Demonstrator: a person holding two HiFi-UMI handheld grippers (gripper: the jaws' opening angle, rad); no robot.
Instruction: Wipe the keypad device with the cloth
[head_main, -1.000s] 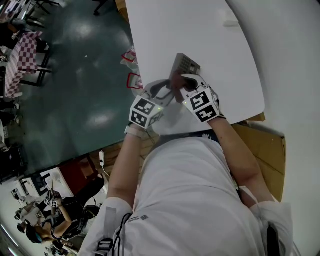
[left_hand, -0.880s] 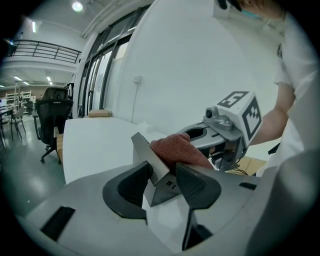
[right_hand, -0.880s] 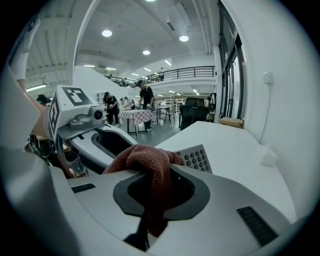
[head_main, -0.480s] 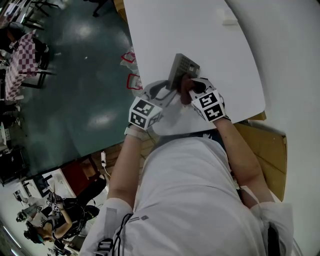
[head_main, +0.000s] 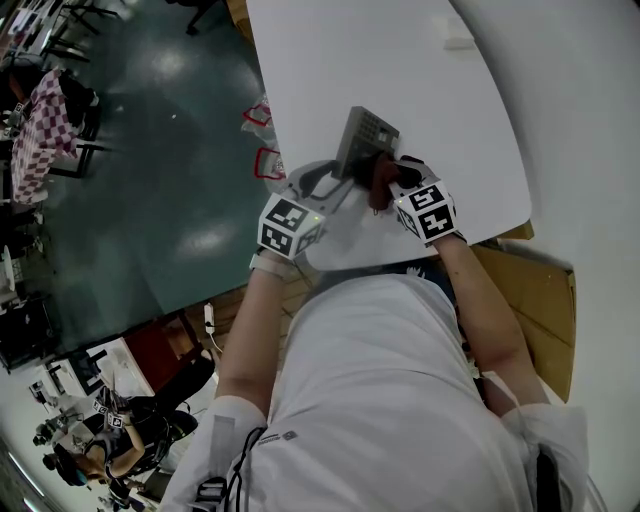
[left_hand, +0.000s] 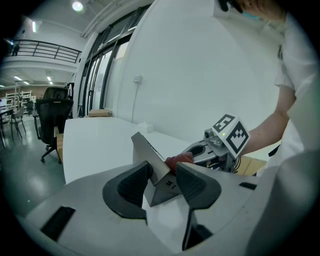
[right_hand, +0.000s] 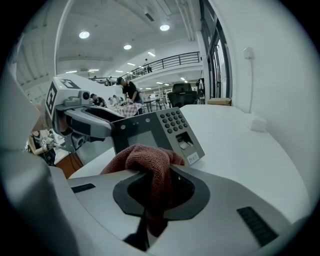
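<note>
Rust-brown terry cloth (right_hand: 147, 160) bunches, soft and looped, between your right gripper's (right_hand: 152, 197) clamped jaws, hiding the lower screen of the grey wedge-shaped keypad device (right_hand: 167, 127). Your left gripper (left_hand: 162, 176) pinches that device's smooth edge, centre frame on the matte white table (head_main: 420, 70).

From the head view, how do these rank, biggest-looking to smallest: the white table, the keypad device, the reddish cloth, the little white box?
1. white table
2. keypad device
3. cloth, partly hidden
4. small white box, which sits farthest away
</note>
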